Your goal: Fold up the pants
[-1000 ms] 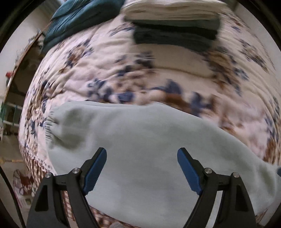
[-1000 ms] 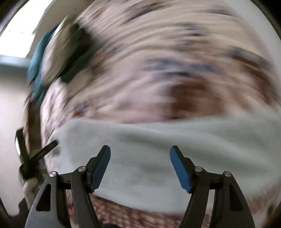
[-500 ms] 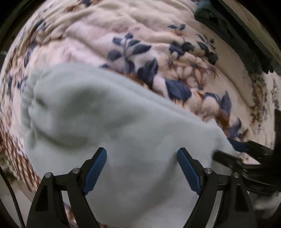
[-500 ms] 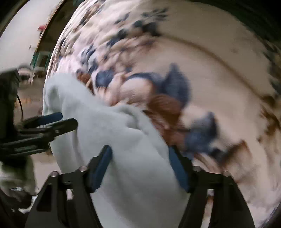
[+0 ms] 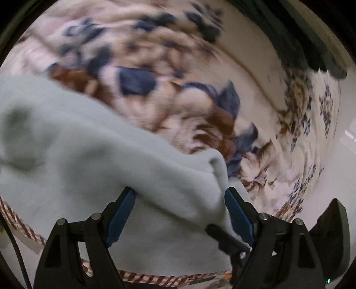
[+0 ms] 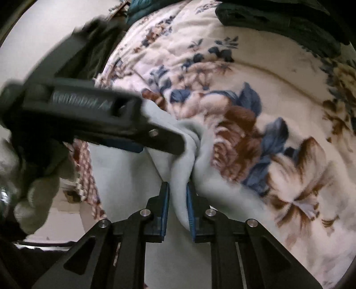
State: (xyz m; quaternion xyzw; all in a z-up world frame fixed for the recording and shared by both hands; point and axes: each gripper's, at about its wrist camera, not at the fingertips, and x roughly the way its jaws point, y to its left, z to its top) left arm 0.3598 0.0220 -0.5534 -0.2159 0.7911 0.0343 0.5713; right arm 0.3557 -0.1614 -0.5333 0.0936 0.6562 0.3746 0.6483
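While the right gripper (image 6: 178, 205) is pinching a bunched edge of the pale mint fleece pants (image 5: 93, 160) lying ahead, the left gripper (image 5: 180, 214) is gaping wide and should be closing squarely over the adjacent corner.

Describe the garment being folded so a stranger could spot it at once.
Start from the floral quilt covering the bed. At its near edge lies the pale mint-green fleece pants, a bunched fold pinched in the right gripper. They are the only plain, light item; the other clothes are dark.

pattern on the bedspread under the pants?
Cream bedspread with blue-and-brown floral print, clearest in the right wrist view; the pants on it are plain pale mint.
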